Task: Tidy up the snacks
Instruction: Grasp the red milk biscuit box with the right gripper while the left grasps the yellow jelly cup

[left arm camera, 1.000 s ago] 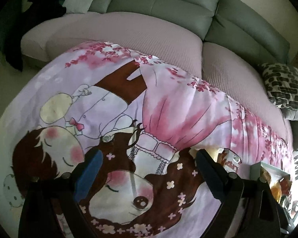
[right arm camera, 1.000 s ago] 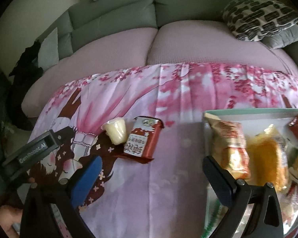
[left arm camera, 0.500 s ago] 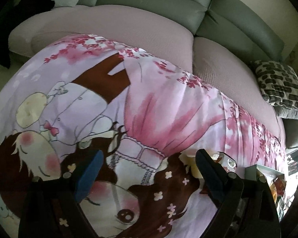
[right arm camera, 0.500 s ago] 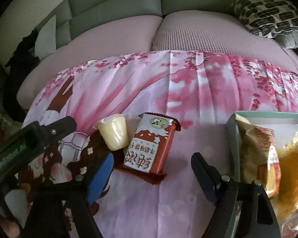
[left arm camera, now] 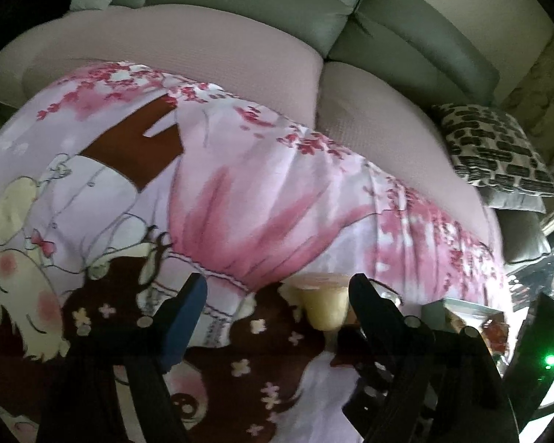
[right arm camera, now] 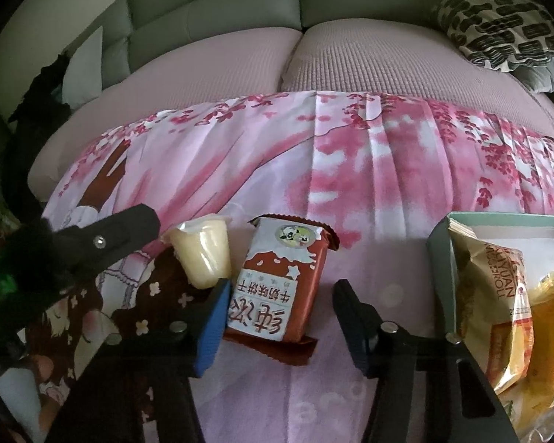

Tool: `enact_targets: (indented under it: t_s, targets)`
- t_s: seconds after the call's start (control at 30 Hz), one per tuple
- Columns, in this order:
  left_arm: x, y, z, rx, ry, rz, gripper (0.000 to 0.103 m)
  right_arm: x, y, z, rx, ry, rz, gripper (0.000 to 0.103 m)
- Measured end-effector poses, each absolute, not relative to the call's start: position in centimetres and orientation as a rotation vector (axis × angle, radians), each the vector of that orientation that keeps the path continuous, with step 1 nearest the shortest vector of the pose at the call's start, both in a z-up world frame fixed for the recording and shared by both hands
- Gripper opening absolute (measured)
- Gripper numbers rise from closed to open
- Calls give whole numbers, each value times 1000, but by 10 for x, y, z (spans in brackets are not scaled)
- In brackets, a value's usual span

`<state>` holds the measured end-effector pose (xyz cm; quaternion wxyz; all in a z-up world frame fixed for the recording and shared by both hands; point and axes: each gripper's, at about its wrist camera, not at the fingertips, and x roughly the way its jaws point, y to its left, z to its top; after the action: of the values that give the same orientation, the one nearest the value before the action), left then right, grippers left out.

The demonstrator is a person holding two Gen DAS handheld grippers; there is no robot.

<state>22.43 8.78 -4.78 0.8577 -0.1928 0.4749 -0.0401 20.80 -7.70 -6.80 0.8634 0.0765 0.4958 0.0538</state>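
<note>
While jaws close, right hand-held gripper point(right arm camera: 279, 306) straddles biscuit pack point(right arm camera: 277, 288), not clamped.

Pink floral cloth point(right arm camera: 351, 170); red-brown white packet point(right arm camera: 280, 288); black-white cushion point(right arm camera: 498, 26).

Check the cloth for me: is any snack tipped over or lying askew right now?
Yes. The jelly cup lies on its side on the printed cloth, foil end away from the camera, beside the upside-down red biscuit packet. Nothing looks spilled.
</note>
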Motion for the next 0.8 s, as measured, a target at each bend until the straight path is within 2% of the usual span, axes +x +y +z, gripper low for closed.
enact_targets:
  t_s: [0.1, 0.3, 0.37, 0.63, 0.7, 0.77, 0.8]
  targets:
    - [225, 81, -47, -393, 997, -109, 80, 207, -81, -68, 172, 1041, 107, 50]
    - [230, 64, -56, -390, 1026, -173, 79, 205, -86, -69, 189, 1042, 111, 49]
    - [232, 59, -60, -383, 1040, -183, 69, 205, -87, -69, 190, 1042, 113, 49]
    - [237, 53, -72, -371, 1055, -189, 61, 205, -88, -70, 191, 1041, 115, 49]
    - [237, 52, -73, -365, 1050, -188, 55, 204, -88, -70, 192, 1040, 113, 49]
    - [238, 53, -74, -367, 1047, -185, 43, 204, -87, -70, 191, 1040, 111, 49]
    - [238, 54, -74, -372, 1045, -186, 40, 204, -87, -70, 191, 1040, 110, 49]
